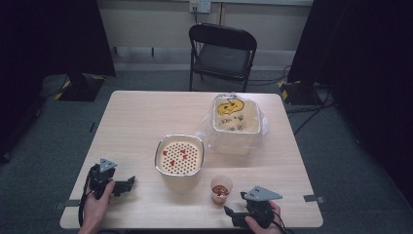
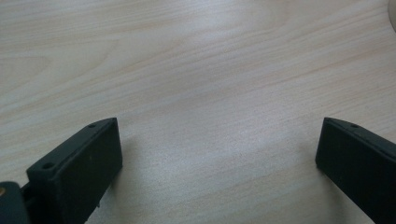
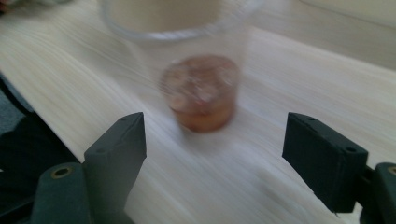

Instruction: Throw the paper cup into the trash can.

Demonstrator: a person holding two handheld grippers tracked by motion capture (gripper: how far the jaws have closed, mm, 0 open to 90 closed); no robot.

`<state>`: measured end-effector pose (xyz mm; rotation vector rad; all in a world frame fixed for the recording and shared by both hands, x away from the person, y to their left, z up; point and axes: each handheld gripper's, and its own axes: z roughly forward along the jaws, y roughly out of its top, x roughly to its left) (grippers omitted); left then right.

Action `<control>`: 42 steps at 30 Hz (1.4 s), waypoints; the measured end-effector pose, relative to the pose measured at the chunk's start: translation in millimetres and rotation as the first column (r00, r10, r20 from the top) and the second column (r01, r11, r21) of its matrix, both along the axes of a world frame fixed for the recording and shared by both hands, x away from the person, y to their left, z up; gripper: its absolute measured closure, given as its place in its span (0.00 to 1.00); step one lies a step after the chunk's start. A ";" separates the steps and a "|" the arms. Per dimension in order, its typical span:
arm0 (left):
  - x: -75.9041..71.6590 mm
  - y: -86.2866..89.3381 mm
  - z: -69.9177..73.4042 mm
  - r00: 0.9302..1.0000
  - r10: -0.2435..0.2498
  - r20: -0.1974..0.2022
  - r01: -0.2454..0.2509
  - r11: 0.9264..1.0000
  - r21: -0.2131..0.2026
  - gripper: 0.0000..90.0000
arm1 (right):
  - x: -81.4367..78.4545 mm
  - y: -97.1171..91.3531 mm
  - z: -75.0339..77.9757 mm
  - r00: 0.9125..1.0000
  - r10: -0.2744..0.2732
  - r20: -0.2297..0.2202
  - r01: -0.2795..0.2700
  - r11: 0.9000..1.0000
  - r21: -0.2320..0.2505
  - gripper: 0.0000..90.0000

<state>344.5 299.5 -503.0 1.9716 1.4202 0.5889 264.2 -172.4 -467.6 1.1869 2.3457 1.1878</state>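
Observation:
A clear plastic cup [image 1: 221, 189] holding a reddish-brown residue stands near the table's front edge. In the right gripper view the cup [image 3: 203, 88] is blurred and sits just ahead of the jaws, not between them. My right gripper [image 1: 230, 212] [image 3: 215, 135] lies low behind the cup, at the front right, with its jaws wide apart: open. At the front left my left gripper [image 1: 127, 184] [image 2: 219, 140] rests over bare wood, open and empty. A metal bowl with a perforated insert [image 1: 179, 156] carrying a few red bits stands mid-table.
A white bin lined with a plastic bag [image 1: 235, 122], with yellow peel inside, stands behind the bowl at the right. The wooden table [image 1: 136, 117] is bare on its left half. A black folding chair [image 1: 221, 51] stands beyond the far edge.

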 end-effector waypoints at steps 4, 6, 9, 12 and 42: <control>0.0 -0.1 -0.1 1.000 0.001 0.001 -0.001 1.000 -0.002 0.00 | 6.5 16.9 4.8 0.999 0.029 0.026 -0.029 0.999 0.015 0.27; 0.0 0.0 0.0 1.000 0.000 0.000 0.000 1.000 0.000 0.00 | 11.9 21.2 5.8 0.999 0.035 0.032 -0.035 0.999 0.026 0.27; 0.0 -0.1 -0.1 1.000 0.001 0.001 -0.001 1.000 -0.002 0.00 | 21.3 29.2 5.4 0.998 0.045 0.043 -0.047 0.998 0.032 0.26; 0.0 0.0 0.0 1.000 0.000 0.000 0.000 1.000 0.000 0.00 | 29.0 36.9 2.7 0.997 0.060 0.050 -0.062 0.998 0.033 0.26; 0.0 0.0 0.0 1.000 0.000 0.000 0.000 1.000 0.000 0.00 | 49.1 27.5 28.1 0.986 -0.004 0.169 -0.013 0.995 0.102 0.44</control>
